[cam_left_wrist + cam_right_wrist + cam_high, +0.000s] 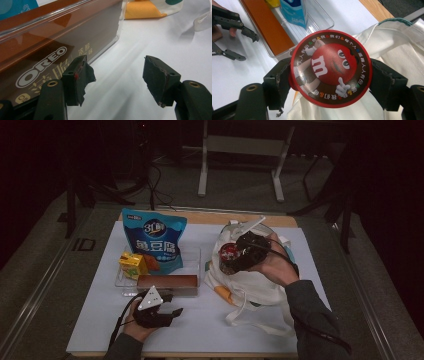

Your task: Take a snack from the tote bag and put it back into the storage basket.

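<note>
My right gripper [239,254] is shut on a round M&M's can [229,256] with a red lid [330,68], its jaws pressing on both sides. It holds the can above a white tote bag [255,287] that lies crumpled on the table. My left gripper [172,305] rests near the table's front edge, open and with nothing between its jaws [117,67]. Just left of its left jaw lies a brown Oreo box [50,42], inside the near wall of a clear tray [196,254].
The tray also holds a blue snack bag [154,237] standing upright and a yellow juice box [133,265]. A white sheet [100,320] covers the tabletop. The tote bag's handles [240,315] trail toward the front edge. Dark floor and a stand's legs [240,165] lie beyond the table.
</note>
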{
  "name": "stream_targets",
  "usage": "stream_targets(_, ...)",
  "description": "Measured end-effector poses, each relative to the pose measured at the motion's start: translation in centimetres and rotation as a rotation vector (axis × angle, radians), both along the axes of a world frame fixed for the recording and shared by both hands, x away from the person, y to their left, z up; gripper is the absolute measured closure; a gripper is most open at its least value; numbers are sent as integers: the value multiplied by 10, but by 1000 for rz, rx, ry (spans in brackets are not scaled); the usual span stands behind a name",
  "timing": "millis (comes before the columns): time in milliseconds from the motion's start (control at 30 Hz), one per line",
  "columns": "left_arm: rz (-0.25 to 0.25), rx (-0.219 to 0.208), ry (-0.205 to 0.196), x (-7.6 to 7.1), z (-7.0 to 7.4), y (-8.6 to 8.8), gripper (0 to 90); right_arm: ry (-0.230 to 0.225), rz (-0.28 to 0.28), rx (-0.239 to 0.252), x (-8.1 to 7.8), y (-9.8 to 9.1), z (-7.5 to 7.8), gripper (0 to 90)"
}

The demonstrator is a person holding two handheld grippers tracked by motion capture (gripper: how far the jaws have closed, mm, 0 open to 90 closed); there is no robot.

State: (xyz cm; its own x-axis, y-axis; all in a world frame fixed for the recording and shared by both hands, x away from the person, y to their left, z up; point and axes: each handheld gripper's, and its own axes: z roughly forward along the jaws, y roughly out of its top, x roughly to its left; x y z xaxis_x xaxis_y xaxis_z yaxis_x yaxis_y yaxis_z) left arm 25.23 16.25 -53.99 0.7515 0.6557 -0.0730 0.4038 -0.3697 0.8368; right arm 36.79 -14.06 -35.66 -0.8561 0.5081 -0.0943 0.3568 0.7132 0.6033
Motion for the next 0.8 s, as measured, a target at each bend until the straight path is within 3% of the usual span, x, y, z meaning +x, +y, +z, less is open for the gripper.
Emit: stream_targets(800, -2, -3, 0, 0, 0, 0, 374, -6, 55, 1, 3, 28, -1, 252)
